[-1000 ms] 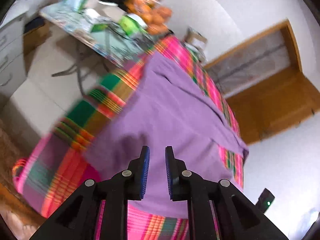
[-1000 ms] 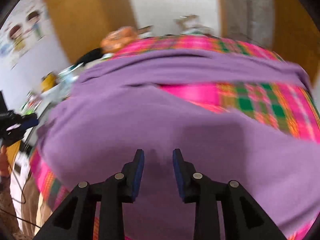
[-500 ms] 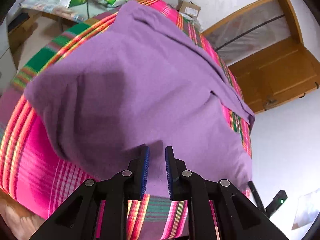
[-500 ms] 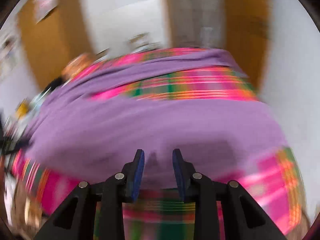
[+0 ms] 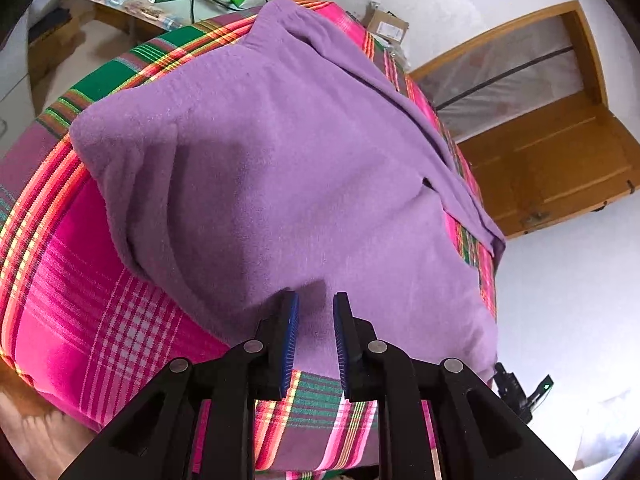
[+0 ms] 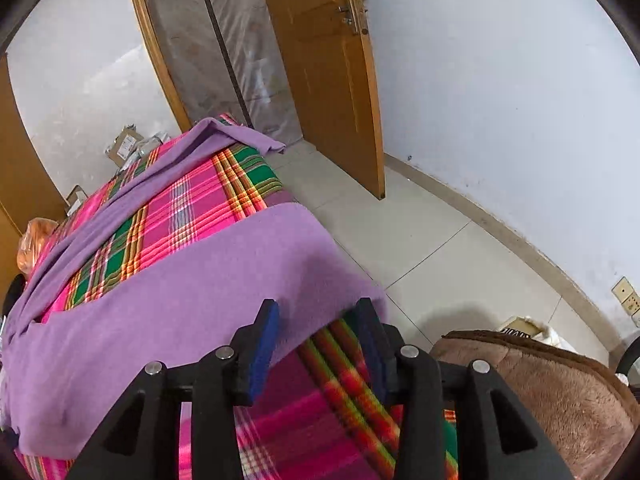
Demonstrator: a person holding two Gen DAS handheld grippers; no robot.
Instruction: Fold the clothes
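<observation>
Here your left gripper gapes narrowly over the purple garment; your right gripper spreads wide at the garment's corner near the bed edge, where only that view shows floor.

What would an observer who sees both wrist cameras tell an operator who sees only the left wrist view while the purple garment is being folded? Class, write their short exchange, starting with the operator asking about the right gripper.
Operator: Is the right gripper shut on the garment?
Observer: No. The right gripper is open, with the hem at the purple garment's near corner running between its fingers.
Operator: Is anything close to that corner?
Observer: Yes, a brown fleecy cloth lies just to the right of that gripper.
Operator: Where does the far sleeve end?
Observer: It runs along the far side of the plaid bedcover and its end hangs over the edge nearest the open door.
</observation>
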